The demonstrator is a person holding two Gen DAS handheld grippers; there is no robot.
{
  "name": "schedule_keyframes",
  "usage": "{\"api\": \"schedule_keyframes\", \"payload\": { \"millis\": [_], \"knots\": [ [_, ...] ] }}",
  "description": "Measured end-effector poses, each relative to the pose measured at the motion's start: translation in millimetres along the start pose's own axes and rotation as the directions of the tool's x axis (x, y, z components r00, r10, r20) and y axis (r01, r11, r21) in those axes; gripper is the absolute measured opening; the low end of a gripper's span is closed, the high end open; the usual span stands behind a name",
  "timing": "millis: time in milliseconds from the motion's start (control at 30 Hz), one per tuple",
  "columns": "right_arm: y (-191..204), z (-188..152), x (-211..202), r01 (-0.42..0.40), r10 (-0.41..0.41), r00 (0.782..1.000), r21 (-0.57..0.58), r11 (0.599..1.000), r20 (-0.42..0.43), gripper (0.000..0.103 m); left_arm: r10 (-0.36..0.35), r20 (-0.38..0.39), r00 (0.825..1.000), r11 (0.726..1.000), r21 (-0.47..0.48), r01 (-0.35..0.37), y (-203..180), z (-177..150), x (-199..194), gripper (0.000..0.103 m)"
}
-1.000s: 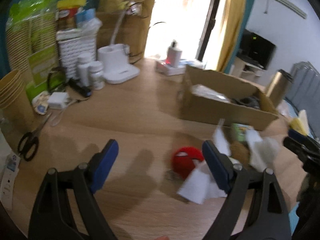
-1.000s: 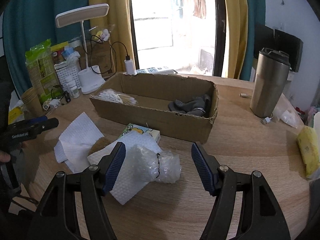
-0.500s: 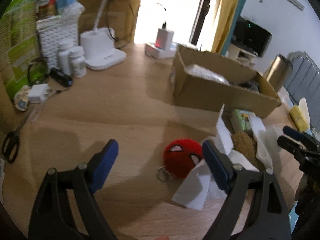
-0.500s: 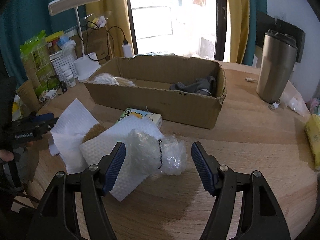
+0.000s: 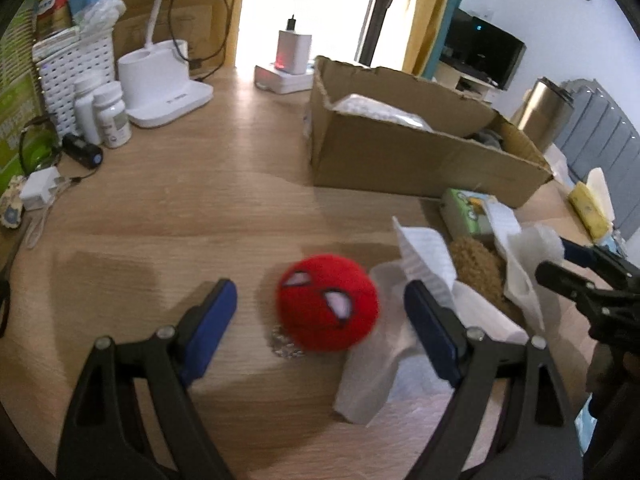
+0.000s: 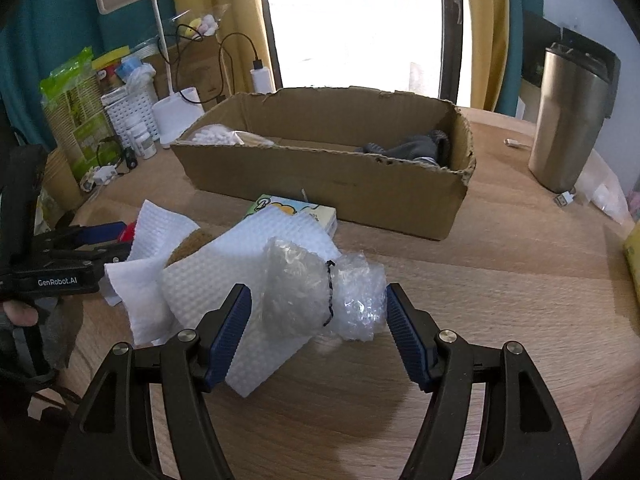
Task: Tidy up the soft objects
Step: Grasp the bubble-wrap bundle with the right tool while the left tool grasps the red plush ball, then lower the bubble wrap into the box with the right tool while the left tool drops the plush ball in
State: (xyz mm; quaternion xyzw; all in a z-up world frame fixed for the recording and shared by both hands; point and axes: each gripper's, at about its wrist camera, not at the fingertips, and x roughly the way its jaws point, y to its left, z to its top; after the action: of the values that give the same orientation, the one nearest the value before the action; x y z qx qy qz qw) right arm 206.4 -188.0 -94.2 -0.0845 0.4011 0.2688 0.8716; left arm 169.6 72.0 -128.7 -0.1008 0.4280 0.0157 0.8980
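A red round plush with white eyes (image 5: 328,304) lies on the wooden table between the open jaws of my left gripper (image 5: 320,312). A clear bubble-wrap bundle tied with a black cord (image 6: 320,292) lies between the open jaws of my right gripper (image 6: 318,316), on white paper towels (image 6: 224,280). A brown fuzzy object (image 5: 476,258) sits among the towels. An open cardboard box (image 6: 328,184) holds a bag of cotton swabs (image 6: 216,136) and a grey soft item (image 6: 416,148).
A small tissue pack (image 6: 296,210) lies in front of the box. A steel tumbler (image 6: 572,116) stands at right. A white lamp (image 5: 168,92), pill bottles (image 5: 108,114), a white basket (image 5: 68,76) and a charger (image 5: 292,56) crowd the far left. A yellow item (image 5: 588,212) lies at right.
My left gripper has moved forward until the red plush sits between its jaws. My right gripper has closed in on the bubble-wrap bundle, which now lies between its jaws.
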Motion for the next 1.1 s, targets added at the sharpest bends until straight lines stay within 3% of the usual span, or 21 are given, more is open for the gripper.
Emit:
{"api": "schedule_keyframes", "payload": {
  "millis": [67,100,167,233,300,633,1100],
  "knots": [
    [-0.2,-0.2,0.8,-0.002,0.002,1.000,0.003,1.000,-0.003,0.071,-0.019,0.000,1.000,1.000,0.004,0.019,-1.3,0.5,1.0,0.081],
    [-0.5,-0.5,1.0,-0.004,0.004,1.000,0.004,1.000,-0.005,0.067,-0.022,0.000,1.000,1.000,0.008,0.022,-2.5,1.0,1.7,0.072],
    [-0.4,-1.1,1.3,-0.009,0.009,1.000,0.001,1.000,-0.010,0.065,-0.027,-0.009,1.000,1.000,0.015,0.027,-4.2,1.9,3.5,0.067],
    [-0.2,-2.3,-0.1,-0.013,0.013,1.000,0.001,1.000,-0.006,0.064,-0.022,-0.011,1.000,0.999,0.024,0.022,-5.6,2.2,2.9,0.055],
    [-1.2,-2.4,-1.9,-0.015,0.015,1.000,0.004,1.000,0.003,0.063,-0.032,-0.012,0.999,0.999,0.023,0.033,-6.0,2.0,2.1,0.050],
    [-2.5,2.5,-16.1,-0.016,0.016,0.999,0.004,1.000,0.052,0.062,-0.046,0.029,0.999,0.999,0.024,0.045,-5.7,2.9,-15.8,0.048],
    [-5.9,21.6,-35.6,-0.015,0.017,0.992,-0.010,1.000,0.127,0.062,-0.037,0.168,0.985,0.999,-0.005,0.038,-1.6,26.2,-59.0,0.048]
  ]
}}
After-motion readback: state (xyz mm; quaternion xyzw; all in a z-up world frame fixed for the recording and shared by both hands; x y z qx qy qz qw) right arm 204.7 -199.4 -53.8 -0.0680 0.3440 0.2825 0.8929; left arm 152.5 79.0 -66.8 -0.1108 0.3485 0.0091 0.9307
